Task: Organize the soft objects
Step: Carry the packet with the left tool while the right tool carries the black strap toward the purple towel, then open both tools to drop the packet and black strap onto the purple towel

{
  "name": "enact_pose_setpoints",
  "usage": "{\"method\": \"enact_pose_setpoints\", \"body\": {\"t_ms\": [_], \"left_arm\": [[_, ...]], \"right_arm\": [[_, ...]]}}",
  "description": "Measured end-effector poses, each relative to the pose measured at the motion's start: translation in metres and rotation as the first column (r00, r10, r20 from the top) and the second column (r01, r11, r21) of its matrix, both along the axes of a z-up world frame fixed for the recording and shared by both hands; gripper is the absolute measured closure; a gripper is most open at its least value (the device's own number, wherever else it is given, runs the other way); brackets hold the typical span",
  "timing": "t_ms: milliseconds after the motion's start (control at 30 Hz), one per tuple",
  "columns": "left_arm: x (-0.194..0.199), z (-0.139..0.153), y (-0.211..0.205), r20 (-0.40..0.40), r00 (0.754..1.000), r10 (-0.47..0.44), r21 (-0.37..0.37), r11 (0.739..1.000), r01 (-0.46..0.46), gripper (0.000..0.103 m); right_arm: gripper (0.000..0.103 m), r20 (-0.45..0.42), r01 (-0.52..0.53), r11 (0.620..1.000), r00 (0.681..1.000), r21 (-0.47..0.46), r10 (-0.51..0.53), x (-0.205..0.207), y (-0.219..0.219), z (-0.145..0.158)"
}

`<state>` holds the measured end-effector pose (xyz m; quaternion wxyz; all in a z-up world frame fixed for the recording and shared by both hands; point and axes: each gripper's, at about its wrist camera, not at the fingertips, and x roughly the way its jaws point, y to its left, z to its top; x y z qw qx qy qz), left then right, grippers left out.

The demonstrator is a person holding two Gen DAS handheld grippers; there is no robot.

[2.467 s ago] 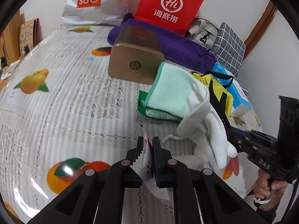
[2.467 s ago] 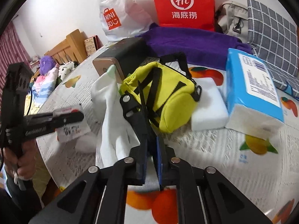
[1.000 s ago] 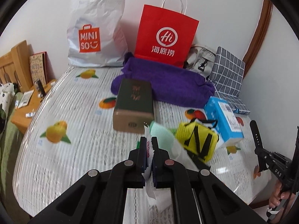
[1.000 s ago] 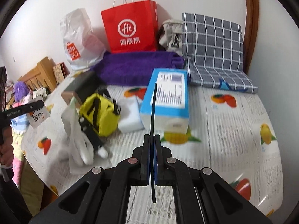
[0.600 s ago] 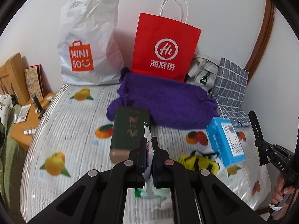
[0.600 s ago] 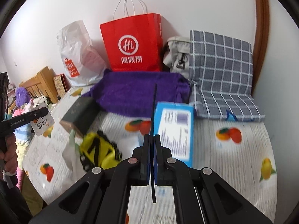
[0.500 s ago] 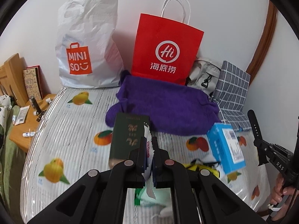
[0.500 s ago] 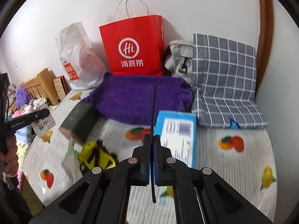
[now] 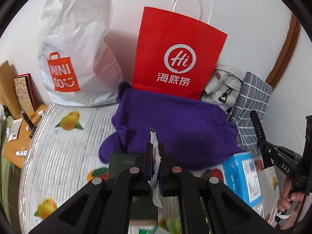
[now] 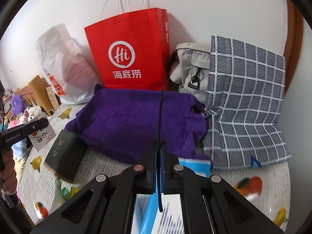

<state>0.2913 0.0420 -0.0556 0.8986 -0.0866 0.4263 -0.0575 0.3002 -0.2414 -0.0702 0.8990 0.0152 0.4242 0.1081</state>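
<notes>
Left hand-held gripper [image 9: 155,159] clenched on a small white sachet [image 9: 154,154]; right hand-held gripper [image 10: 159,152] clenched on a thin black strap [image 10: 160,115]. Ahead of both lies a purple towel [image 9: 175,128] on the fruit-print tabletop [image 9: 64,152], before a red paper bag [image 9: 178,58]. Dark green box [image 10: 64,156] sits left of the right hand-held gripper.

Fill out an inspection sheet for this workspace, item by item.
Surface: fruit-print cover, mostly bare on its left side.
Job's things: purple towel lies against the red paper bag; checked cushion leans right of it.
Clutter: dark box, blue tissue pack, white Miniso bag, grey bag.
Grippers: left claw shut on a white sachet; right claw shut on a black strap.
Cables: nothing seen.
Surroundings: white wall, wooden side table.
</notes>
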Motion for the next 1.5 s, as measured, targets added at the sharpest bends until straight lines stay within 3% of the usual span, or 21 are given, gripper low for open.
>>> {"method": "enact_pose_setpoints", "body": {"t_ms": [333,533,733,1000,1300,1333,1367,1400,1433,1500], "left_arm": [[0.065,-0.01,-0.012,-0.022,1.0,-0.007,-0.017,1.0,0.007,0.098],[0.099,-0.026,-0.021,-0.051,0.998,-0.022,-0.028,0.999,0.02,0.098],[0.137,-0.053,-0.028,-0.106,0.994,-0.027,-0.045,0.999,0.023,0.098],[0.163,-0.081,-0.025,-0.15,0.987,-0.053,-0.114,0.993,0.036,0.098],[0.168,-0.094,-0.022,-0.187,0.981,-0.045,-0.133,0.991,0.021,0.098],[0.169,-0.094,-0.022,-0.193,0.98,-0.046,-0.128,0.992,0.021,0.094],[0.169,-0.094,-0.024,-0.199,0.979,-0.047,-0.116,0.993,0.024,0.085],[0.169,-0.093,-0.026,-0.194,0.98,-0.042,-0.099,0.995,0.023,0.08],[0.168,-0.092,-0.026,-0.183,0.983,-0.03,-0.083,0.996,0.015,0.072],[0.167,-0.089,-0.025,-0.177,0.984,-0.01,-0.052,0.999,0.001,0.062]], "right_arm": [[0.1,-0.03,0.0,1.0,1.0,0.019,0.001,0.073,0.002,-0.011],[0.1,-0.126,-0.024,0.999,0.992,0.032,0.028,0.098,0.004,-0.052],[0.1,-0.217,-0.022,0.999,0.976,0.03,0.028,0.115,0.001,-0.09],[0.1,-0.282,-0.008,0.993,0.959,0.115,0.041,0.121,-0.012,-0.111],[0.096,-0.304,-0.007,0.997,0.952,0.072,0.029,0.121,-0.008,-0.117],[0.092,-0.303,-0.007,0.998,0.953,0.07,0.028,0.123,-0.006,-0.117],[0.087,-0.301,-0.007,0.997,0.953,0.07,0.028,0.123,-0.006,-0.116],[0.07,-0.302,-0.004,0.998,0.953,0.068,0.024,0.123,-0.007,-0.116],[0.063,-0.301,-0.001,0.997,0.953,0.072,0.023,0.126,-0.004,-0.117],[0.06,-0.287,-0.003,0.997,0.957,0.08,0.026,0.124,-0.004,-0.113]]}}
